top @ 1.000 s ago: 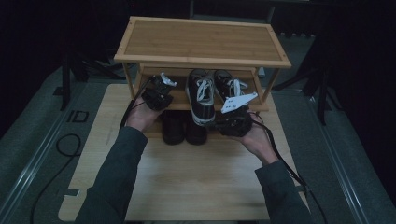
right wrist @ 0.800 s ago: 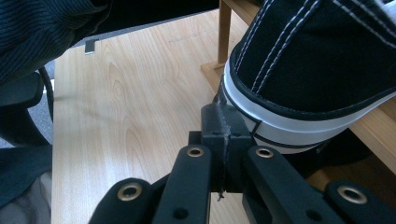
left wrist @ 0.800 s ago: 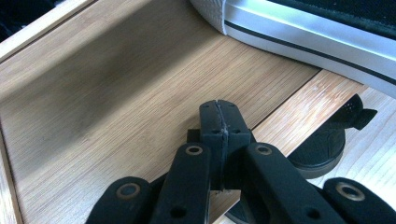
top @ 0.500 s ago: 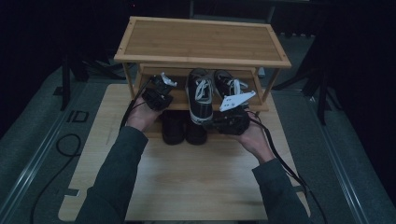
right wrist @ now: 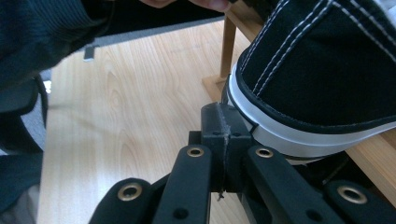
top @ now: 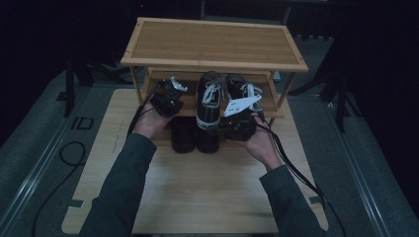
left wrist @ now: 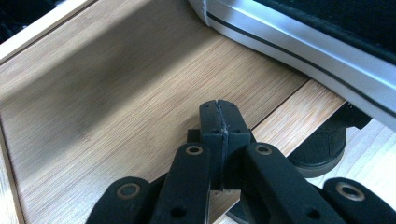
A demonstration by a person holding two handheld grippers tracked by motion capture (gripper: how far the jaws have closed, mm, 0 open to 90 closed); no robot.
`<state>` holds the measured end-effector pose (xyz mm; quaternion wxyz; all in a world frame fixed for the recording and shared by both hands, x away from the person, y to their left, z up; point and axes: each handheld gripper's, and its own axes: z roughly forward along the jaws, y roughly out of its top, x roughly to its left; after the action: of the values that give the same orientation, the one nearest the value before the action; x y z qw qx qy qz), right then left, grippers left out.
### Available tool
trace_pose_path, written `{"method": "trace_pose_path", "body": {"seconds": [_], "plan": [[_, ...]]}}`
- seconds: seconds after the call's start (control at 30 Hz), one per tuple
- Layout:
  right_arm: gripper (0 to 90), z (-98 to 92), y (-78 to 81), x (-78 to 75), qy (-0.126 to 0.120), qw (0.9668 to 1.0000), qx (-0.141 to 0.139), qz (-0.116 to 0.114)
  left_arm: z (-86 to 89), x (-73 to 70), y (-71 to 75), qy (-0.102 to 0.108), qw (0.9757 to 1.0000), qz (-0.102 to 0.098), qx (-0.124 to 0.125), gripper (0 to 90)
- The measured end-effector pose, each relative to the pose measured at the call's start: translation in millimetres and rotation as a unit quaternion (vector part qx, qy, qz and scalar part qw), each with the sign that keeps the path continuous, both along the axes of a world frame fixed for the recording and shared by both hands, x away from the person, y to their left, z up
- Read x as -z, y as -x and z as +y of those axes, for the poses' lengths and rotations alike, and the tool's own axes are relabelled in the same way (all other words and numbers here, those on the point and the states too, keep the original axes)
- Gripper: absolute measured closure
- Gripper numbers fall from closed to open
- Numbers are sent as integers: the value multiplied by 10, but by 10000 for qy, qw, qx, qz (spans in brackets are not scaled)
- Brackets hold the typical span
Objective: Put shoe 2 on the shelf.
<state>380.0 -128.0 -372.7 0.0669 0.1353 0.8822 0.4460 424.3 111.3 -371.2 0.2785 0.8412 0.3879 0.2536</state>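
Two claws, both mine, both pressed fully closed on nothing. Left gripper (top: 170, 91) over the rack's (top: 212, 61) middle shelf, left of the black sneaker (top: 209, 98). Right gripper (top: 236, 123) at that sneaker's heel, which overhangs the shelf's front edge.

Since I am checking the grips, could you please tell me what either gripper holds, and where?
Nothing is held: the left gripper and the right gripper are both shut on nothing, beside the black canvas sneaker with a white sole.
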Motion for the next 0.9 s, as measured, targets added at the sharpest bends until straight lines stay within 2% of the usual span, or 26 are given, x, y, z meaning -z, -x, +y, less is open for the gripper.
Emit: {"method": "trace_pose_path", "body": {"seconds": [0.07, 0.1, 0.3, 0.43, 0.63, 0.8, 0.9], "plan": [[900, 27, -5, 16, 137, 9998, 86, -101, 1, 2, 3, -5, 10000, -12, 7, 900], [900, 25, -21, 26, 174, 9995, 223, -164, 4, 0, 2, -25, 10000, -8, 14, 900], [900, 13, -26, 10, 161, 9994, 264, -185, 4, 0, 2, -19, 10000, -9, 18, 900], [900, -25, -14, 6, 259, 9987, 332, -271, 2, 1, 3, -13, 10000, -11, 8, 900], [900, -84, -10, -36, 188, 9982, 464, -320, -5, 0, 2, -30, 10000, -15, 5, 900], [900, -33, -4, 13, 378, 9973, 449, -437, -4, -5, 1, -98, 9999, -6, 25, 900], [900, -28, -15, 15, 358, 9973, 470, -443, -4, -5, 1, -98, 9999, -5, 27, 900]]}}
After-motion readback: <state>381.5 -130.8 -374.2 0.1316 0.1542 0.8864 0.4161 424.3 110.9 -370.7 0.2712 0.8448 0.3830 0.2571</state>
